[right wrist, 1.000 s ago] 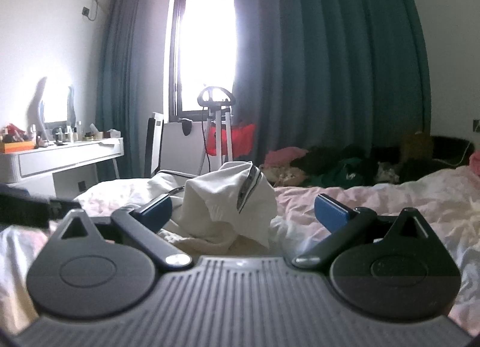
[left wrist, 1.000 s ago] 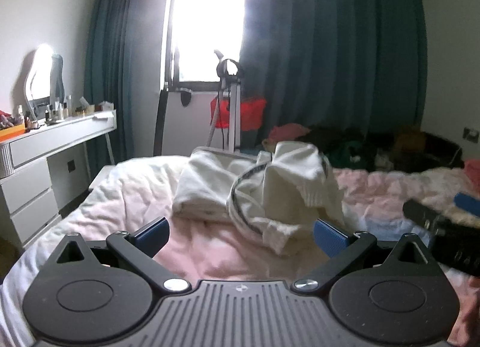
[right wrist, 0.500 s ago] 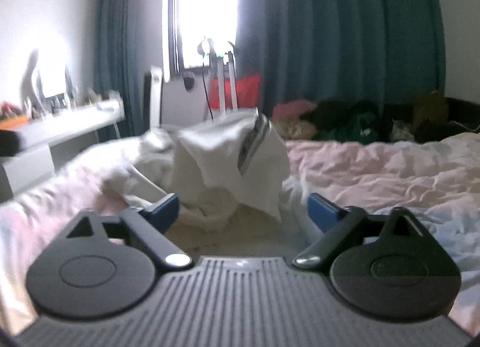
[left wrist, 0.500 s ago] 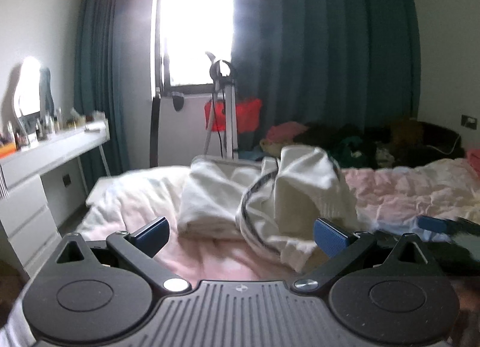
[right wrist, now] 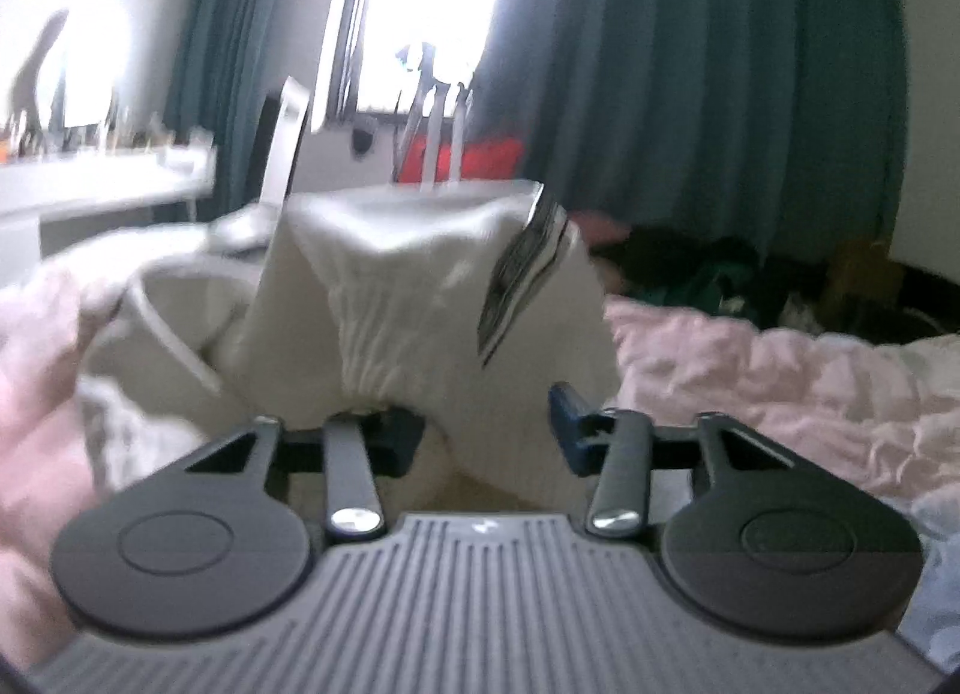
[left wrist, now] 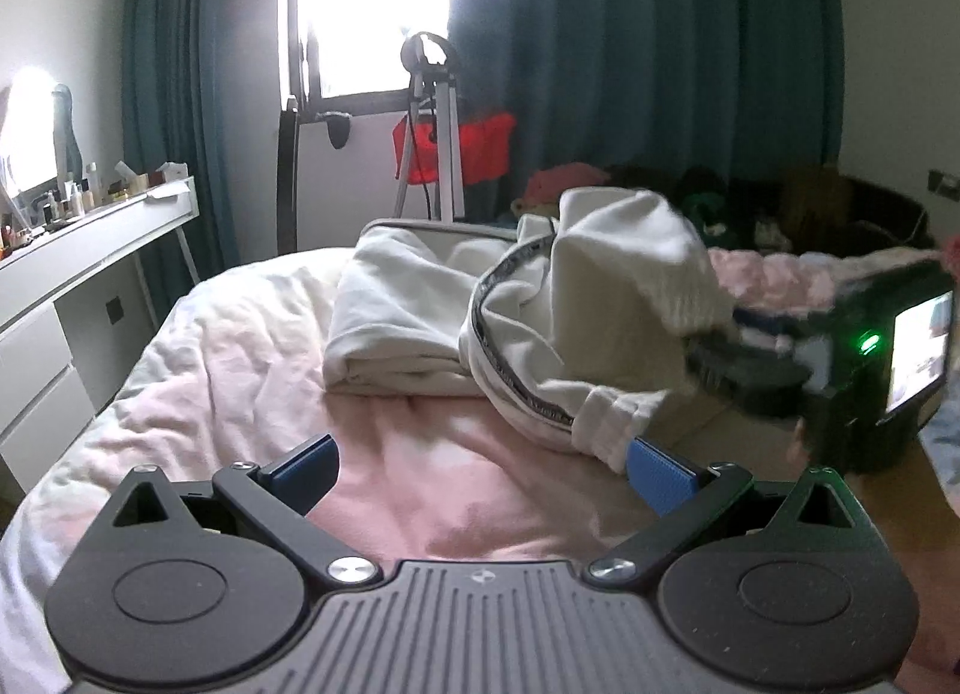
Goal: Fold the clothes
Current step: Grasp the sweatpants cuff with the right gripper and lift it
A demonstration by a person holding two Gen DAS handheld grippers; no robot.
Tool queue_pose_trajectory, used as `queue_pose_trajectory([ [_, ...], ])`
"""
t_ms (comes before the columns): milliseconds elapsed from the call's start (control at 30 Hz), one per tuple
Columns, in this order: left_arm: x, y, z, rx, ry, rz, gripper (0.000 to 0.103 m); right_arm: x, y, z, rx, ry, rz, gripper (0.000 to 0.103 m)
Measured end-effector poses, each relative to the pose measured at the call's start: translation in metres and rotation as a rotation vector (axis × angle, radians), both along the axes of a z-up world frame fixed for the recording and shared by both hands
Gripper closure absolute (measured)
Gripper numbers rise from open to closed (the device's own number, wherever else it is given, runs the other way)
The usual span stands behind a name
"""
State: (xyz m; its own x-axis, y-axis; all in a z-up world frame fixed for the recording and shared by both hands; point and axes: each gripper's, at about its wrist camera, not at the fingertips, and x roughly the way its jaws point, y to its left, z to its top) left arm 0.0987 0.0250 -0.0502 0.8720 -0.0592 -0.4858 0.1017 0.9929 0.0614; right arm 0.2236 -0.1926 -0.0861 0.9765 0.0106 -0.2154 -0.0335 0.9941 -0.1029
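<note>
just cream garment point(left wrist: 600, 298) on bed point(left wrist: 240, 370)

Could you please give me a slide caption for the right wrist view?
Right gripper with jaws around a bunched cream zippered garment on the pink quilted bed.

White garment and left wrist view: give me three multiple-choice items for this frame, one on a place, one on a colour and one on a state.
1. Where does the white garment lie?
A. on the pink bed cover
B. on the white desk
C. on the floor

2. What colour are the left gripper fingers?
A. red
B. blue
C. yellow

3. How is the left gripper?
A. open, holding nothing
B. shut on the garment
C. shut on the curtain

Answers: 1 A, the garment is heaped on the pink cover; 2 B, both tips show blue; 3 A, the fingers stand wide apart with only bed cover between them.
</note>
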Motion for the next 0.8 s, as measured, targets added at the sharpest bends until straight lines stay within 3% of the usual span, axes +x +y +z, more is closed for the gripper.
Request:
queue_pose_trajectory([
  [67, 0.006, -0.002, -0.004, -0.005, -0.004, 0.025, 0.0, -0.008, -0.004, 0.008, 0.035, -0.113, -0.005, 0.06],
  [167, 0.014, -0.006, -0.01, -0.002, -0.007, 0.041, 0.0, -0.01, -0.015, 0.018, 0.108, -0.201, -0.01, 0.059],
  [233, 0.019, -0.009, -0.015, 0.002, 0.012, 0.037, 0.0, -0.005, -0.022, 0.018, 0.163, -0.196, 0.019, 0.058],
  [333, 0.022, -0.011, -0.023, -0.01, 0.048, 0.023, 0.0, 0.009, -0.027, 0.009, 0.204, -0.093, 0.09, 0.06],
  [367, 0.022, -0.012, -0.026, -0.016, 0.056, 0.021, 0.0, 0.011, -0.027, 0.008, 0.206, -0.073, 0.08, 0.064],
  [433, 0.021, -0.011, -0.028, -0.029, 0.064, 0.024, 0.0, 0.013, -0.026, 0.007, 0.209, -0.034, 0.059, 0.088],
  [467, 0.021, -0.01, -0.028, -0.036, 0.066, 0.027, 0.0, 0.012, -0.025, 0.009, 0.188, -0.034, 0.045, 0.089],
  [633, 0.019, -0.006, -0.03, -0.069, 0.076, 0.038, 0.0, -0.009, -0.019, 0.03, 0.12, -0.121, 0.002, 0.091],
  [800, 0.01, -0.004, -0.026, -0.079, 0.048, 0.015, 0.0, -0.056, -0.021, 0.08, 0.129, -0.239, 0.015, 0.092],
])
